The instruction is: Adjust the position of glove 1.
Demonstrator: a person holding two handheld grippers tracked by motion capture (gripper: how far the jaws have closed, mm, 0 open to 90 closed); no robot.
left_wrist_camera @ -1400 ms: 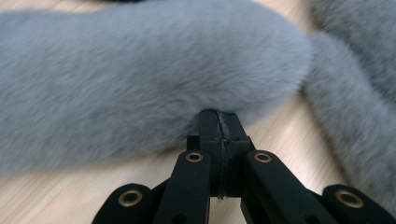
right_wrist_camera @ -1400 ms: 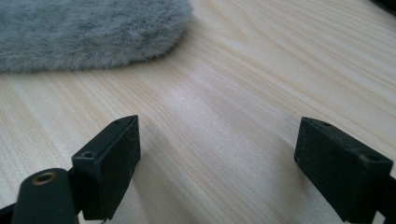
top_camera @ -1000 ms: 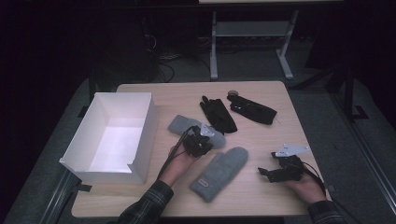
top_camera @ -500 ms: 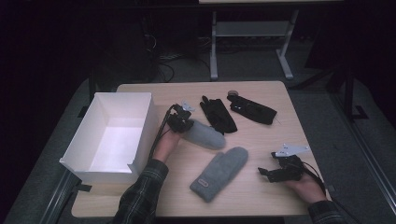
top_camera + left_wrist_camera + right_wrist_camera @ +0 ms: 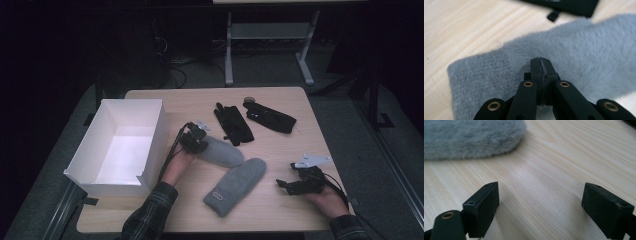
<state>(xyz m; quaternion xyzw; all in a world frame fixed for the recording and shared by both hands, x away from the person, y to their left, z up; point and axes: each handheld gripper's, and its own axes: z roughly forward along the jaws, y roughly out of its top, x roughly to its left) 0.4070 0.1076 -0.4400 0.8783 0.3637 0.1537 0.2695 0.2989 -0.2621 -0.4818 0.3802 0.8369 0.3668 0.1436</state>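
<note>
A grey fleece mitten (image 5: 220,151) was seen lying on the wooden table (image 5: 150,98) just right of the white box (image 5: 87,152), its cuff end towards the box and its rounded tip pointing right. The left gripper (image 5: 198,145) was set at that cuff end, and in the left gripper view its jaws were pressed tight together over the mitten (image 5: 579,47); a pinch of the fleece appeared to be caught between them, though the fabric itself was hidden at the tips, so the hold was judged rather than plainly seen. The right gripper (image 5: 283,185) was rested at the near right of the table, its jaws spread wide with only bare wood between them.

A 2nd grey mitten (image 5: 236,186) lay nearer, just below the 1st and touching or almost touching it. 2 black gloves (image 5: 234,124) (image 5: 270,116) lay farther back, towards the far edge.

The mitten was judged light, soft and limp, with nothing fragile about it. Being floppy, it would be expected to droop and trail from any single pinch, and the fluffy pile could let a shallow bite slip free. The knitted cuff band (image 5: 481,72), flatter and firmer than the pile, was judged the better place for a grip, taken deep enough to catch both layers.
</note>
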